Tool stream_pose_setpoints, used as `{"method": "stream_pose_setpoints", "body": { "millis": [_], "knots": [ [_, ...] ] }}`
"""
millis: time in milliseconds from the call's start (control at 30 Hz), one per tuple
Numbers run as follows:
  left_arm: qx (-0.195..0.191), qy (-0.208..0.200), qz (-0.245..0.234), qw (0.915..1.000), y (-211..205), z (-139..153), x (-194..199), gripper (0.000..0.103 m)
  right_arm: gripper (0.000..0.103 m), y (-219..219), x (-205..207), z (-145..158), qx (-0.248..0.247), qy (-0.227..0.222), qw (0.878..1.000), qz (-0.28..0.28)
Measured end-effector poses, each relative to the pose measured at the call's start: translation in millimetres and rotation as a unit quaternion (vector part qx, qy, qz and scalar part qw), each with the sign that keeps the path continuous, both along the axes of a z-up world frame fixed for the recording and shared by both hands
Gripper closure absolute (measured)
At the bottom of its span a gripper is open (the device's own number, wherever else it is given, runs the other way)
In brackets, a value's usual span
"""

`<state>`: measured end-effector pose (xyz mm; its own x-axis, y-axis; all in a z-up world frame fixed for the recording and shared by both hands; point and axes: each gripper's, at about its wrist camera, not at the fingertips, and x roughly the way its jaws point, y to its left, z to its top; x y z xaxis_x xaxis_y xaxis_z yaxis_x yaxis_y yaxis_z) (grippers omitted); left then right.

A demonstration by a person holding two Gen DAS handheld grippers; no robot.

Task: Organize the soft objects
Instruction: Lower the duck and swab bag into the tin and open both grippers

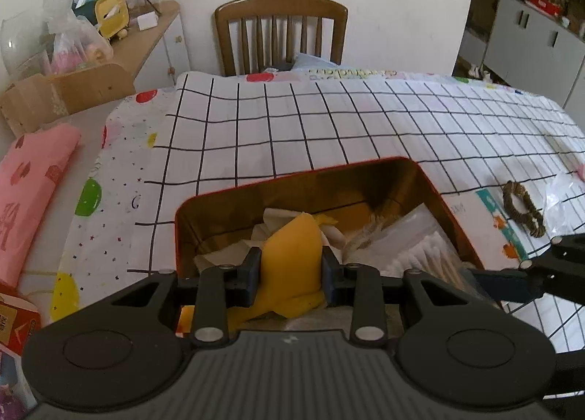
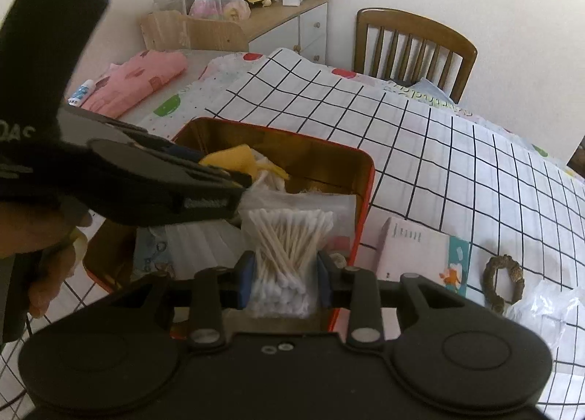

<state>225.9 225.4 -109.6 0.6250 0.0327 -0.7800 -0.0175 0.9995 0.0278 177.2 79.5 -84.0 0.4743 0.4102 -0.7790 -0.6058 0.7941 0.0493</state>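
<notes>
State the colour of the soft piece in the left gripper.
Yellow soft piece, clearest in the left wrist view.

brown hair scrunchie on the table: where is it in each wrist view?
Left wrist: brown scrunchie at far right, on the grid cloth right of the red tin.
Right wrist: scrunchie at lower right, right of the white box, beside clear plastic.
Shared landmark: the wooden chair at the far table edge.

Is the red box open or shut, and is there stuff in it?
Open, and not empty. The red box has no lid on, and inside it you can see a yellow cloth and a bag of cotton swabs.
</notes>
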Motion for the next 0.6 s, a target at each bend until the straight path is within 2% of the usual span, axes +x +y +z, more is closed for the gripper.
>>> {"method": "stream_pose_setpoints", "body": {
  "millis": [100,200,300,367,600],
  "knots": [
    [0.001,-0.001,-0.003,1.0000,-0.6,-1.0,-0.3,0.067,0.065,0.6,-0.3,-0.1,0.000,-0.001,1.000,0.006],
    [-0.014,-0.006,-0.005,0.9999,2.3,1.3,-2.0,0.063,0.062,-0.4,-0.3,1.3,0.001,-0.002,1.000,0.010],
    [-0.026,-0.015,-0.010,0.9995,2.5,6.1,-4.4,0.054,0.054,-3.1,-1.1,3.4,0.008,0.000,1.000,0.013],
    [-0.018,-0.020,-0.012,0.9996,0.6,9.8,-6.9,0.043,0.051,-4.5,-2.5,5.3,0.012,0.000,1.000,0.015],
    [-0.017,-0.033,-0.010,0.9993,4.1,22.0,-17.0,0.035,0.044,-15.1,-9.5,16.1,0.031,-0.007,0.999,0.015]
  ]
}}
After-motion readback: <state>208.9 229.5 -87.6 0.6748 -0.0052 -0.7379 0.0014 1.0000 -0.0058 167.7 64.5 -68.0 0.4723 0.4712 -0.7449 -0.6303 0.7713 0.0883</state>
